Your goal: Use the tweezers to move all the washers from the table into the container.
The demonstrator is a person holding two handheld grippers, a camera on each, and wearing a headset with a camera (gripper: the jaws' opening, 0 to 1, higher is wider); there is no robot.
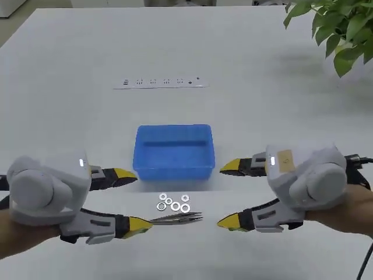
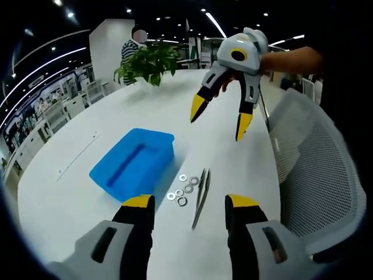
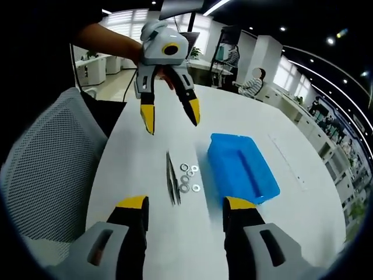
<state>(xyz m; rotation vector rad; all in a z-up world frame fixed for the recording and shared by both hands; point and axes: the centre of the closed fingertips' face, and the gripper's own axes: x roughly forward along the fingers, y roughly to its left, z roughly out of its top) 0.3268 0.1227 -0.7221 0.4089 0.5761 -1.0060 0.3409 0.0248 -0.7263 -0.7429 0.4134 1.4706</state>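
**Operator:** List what lies in front of me, left to right.

**Keeper:**
- Item 1, left gripper (image 1: pixel 138 198): your jaws stand wide apart with nothing between them. The lower tip is just beside the tweezers' left end.
- Item 2, tweezers (image 1: pixel 178 218): flat on the table (image 1: pixel 262 105), lying crosswise between your two grippers. The arms seem to part toward the right.
- Item 3, washers (image 1: pixel 173 203): six by my count, in a loose cluster just beyond the tweezers and just in front of the container.
- Item 4, container (image 1: pixel 173 172): a blue open tray, with no washer in it that I can see.
- Item 5, right gripper (image 1: pixel 221 196): jaws likewise spread wide and holding nothing. The lower tip is near the tweezers' right end, not touching.

**Operator:** How will they handle?

**Keeper:**
- Tweezers, by my judgement: thin, springy metal, light and smooth, apt to skid or twist. Take them across both arms about mid-length, so that your squeeze closes the tips.
- Washers: small, flat, hard and slippery, likely to flip away. Pinch each by its rim, one at a time.
- All six are on the table, none yet moved.
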